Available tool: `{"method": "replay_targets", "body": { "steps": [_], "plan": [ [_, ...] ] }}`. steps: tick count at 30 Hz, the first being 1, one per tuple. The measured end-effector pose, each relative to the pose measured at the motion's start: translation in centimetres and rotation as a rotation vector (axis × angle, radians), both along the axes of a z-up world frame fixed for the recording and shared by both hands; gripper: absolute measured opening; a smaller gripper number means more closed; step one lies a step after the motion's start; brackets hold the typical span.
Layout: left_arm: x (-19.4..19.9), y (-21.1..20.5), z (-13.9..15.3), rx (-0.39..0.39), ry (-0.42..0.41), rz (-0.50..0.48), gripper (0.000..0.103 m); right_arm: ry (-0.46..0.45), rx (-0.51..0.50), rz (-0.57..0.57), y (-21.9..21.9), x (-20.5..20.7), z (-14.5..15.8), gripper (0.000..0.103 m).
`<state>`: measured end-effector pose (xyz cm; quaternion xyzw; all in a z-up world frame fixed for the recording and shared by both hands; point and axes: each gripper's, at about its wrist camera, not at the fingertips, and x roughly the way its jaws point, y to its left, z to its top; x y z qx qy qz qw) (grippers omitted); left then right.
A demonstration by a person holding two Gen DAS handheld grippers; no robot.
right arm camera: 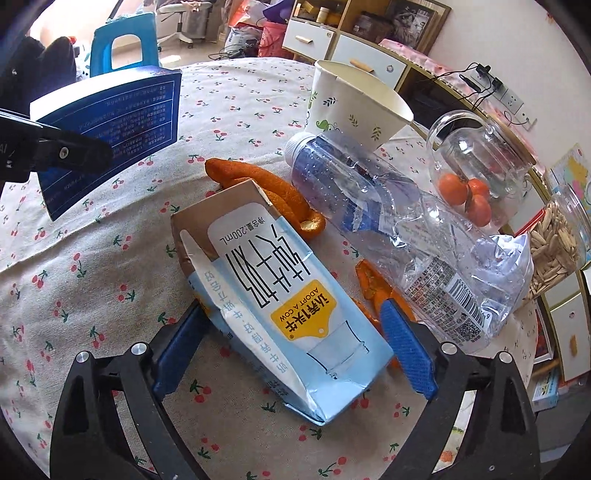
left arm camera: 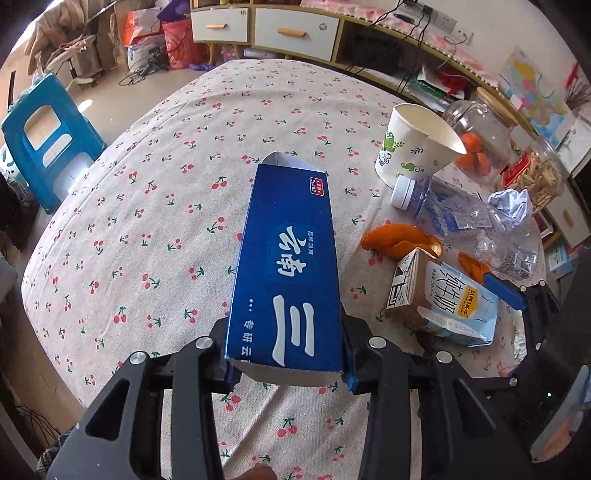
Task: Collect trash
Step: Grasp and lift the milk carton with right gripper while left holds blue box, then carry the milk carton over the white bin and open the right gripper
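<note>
Surface: you are working over a round table (left arm camera: 140, 206) that is wearing a cream cloth printed with red cherries.
Left gripper (left arm camera: 288, 373): you are clamping the dark blue carton (left arm camera: 286, 266) between its pads, lifted clear of the cloth.
Right gripper (right arm camera: 295, 350): you are holding its jaws wide on either side of the pale blue milk carton (right arm camera: 280, 295), which is lying flat on the cloth; the blue pads are standing just off its sides.
Trash cluster: orange peel (right arm camera: 258, 184) is lying just behind the milk carton; a crushed clear plastic bottle (right arm camera: 388, 221) is lying beside it, with a paper cup (right arm camera: 351, 107) tipped on its side at the bottle's cap and a crumpled paper wad (left arm camera: 511, 203) at the far side.
Other table items: a glass jar holding small oranges (right arm camera: 476, 166) and a jar of seeds (right arm camera: 554, 236) are standing near the edge.
Room: a blue plastic stool (left arm camera: 51, 140) is standing beyond the table; a low cabinet with white drawers (left arm camera: 266, 27) is running along the wall, cables trailing over it.
</note>
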<state>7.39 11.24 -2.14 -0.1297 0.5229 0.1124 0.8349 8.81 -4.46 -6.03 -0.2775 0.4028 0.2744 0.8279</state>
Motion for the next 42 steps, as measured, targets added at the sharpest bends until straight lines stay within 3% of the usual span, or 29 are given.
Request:
{"method": "replay_targets", "body": {
  "steps": [6, 11, 31, 42],
  "plan": [
    [-0.2, 0.2, 0.5, -0.005, -0.018, 0.008, 0.04, 0.024, 0.076, -0.048, -1.1, -0.8, 0.7, 0.068],
    [-0.4, 0.1, 0.6, -0.006, -0.023, 0.008, 0.04, -0.013, 0.081, -0.1, -1.5, -3.2, 1.4, 0.058],
    [-1.6, -3.6, 2.1, -0.008, -0.071, -0.076, 0.04, -0.167, 0.189, -0.377, -7.2, -6.5, 6.7, 0.057],
    [-1.5, -8.0, 2.9, -0.012, -0.112, -0.17, 0.04, -0.248, 0.183, -0.537, -11.6, -6.8, 7.3, 0.057]
  ]
}}
